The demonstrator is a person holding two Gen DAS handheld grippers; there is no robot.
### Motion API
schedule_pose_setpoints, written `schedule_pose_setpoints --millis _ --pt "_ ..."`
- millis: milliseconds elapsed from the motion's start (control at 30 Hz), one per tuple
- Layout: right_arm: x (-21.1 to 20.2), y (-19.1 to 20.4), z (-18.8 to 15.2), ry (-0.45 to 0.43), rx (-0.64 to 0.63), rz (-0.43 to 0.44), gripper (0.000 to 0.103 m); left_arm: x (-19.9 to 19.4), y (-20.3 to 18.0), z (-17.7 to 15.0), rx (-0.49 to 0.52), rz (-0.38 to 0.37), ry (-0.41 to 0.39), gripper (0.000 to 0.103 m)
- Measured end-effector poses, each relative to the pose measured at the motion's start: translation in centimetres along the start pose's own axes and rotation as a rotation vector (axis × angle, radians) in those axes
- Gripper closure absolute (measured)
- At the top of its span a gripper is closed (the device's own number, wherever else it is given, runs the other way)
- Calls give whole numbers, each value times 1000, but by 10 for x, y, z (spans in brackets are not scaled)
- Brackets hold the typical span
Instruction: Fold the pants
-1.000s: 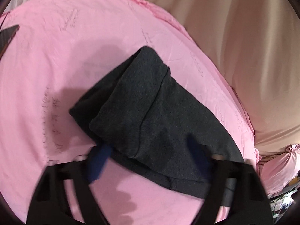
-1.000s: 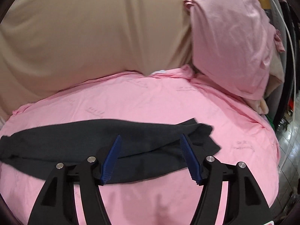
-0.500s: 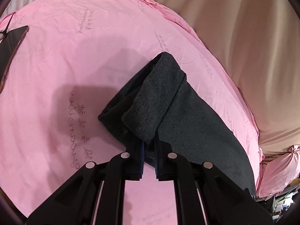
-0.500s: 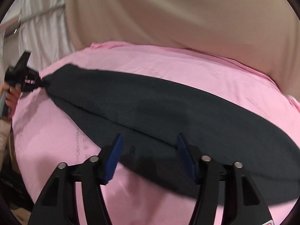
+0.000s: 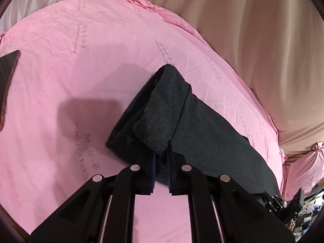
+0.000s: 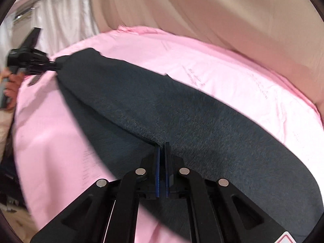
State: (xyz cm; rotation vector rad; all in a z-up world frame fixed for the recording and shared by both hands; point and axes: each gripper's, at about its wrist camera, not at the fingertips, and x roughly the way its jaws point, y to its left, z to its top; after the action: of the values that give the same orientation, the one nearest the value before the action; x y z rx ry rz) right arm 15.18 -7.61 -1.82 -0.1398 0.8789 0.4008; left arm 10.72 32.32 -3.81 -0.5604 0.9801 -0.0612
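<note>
A second ago both tools stood with jaws spread wide over the cloth; now each is pinching it. In the left wrist view the left gripper [image 5: 161, 160] has its jaws pressed onto the folded end of the dark grey pants [image 5: 194, 125], a thick wad of fabric caught between the blue pads [image 5: 154, 162]; half a second ago it already held this end, and the grip looks the same, only seen a little closer. The pants lie on the pink bed sheet [image 5: 81, 81], running from the jaws toward 4 o'clock, where the right gripper [image 5: 283, 204] shows small at the frame's edge, too dark to read in detail. A dark flat object [image 5: 8, 77] at 9 o'clock is cut off by the frame, and what it is cannot be told. A beige drape [image 5: 253, 30] fills the space from 12 to 3 o'clock. In the right wrist view the right gripper [image 6: 162, 151], open half a second ago, now has its jaws closed on the near edge of the pants [image 6: 182, 111], lifting a ridge of cloth. The fabric stretches off toward 10 o'clock, where the left gripper [image 6: 54, 65] holds the far end, with the person's hand [image 6: 12, 85] partly cut off behind it. This view is motion-blurred, so the print on the bed sheet [image 6: 222, 70] is illegible.
</note>
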Motion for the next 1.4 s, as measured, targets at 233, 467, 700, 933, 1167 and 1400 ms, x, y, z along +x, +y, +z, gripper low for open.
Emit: schedule_pose_setpoints --millis 233,467,700,933,1167,1400 --pt "11 9 -26 36 33 0 85 22 6 -13 33 110 29 90" --pt "-61 -42 -67 -46 194 -150 64 -48 -36 -29 170 349 -212 55" --pt "-137 -148 -155 -93 564 -417 64 -34 -121 -68 321 95 -111 52" --pt "-207 -259 -241 -239 962 -459 62 41 -197 -132 431 -38 112 48" --pt "-200 -341 -267 -290 1148 -283 60 68 -221 -162 495 43 158 45" --pt "-244 -338 -229 -503 1010 -271 99 74 -229 -169 536 99 173 45"
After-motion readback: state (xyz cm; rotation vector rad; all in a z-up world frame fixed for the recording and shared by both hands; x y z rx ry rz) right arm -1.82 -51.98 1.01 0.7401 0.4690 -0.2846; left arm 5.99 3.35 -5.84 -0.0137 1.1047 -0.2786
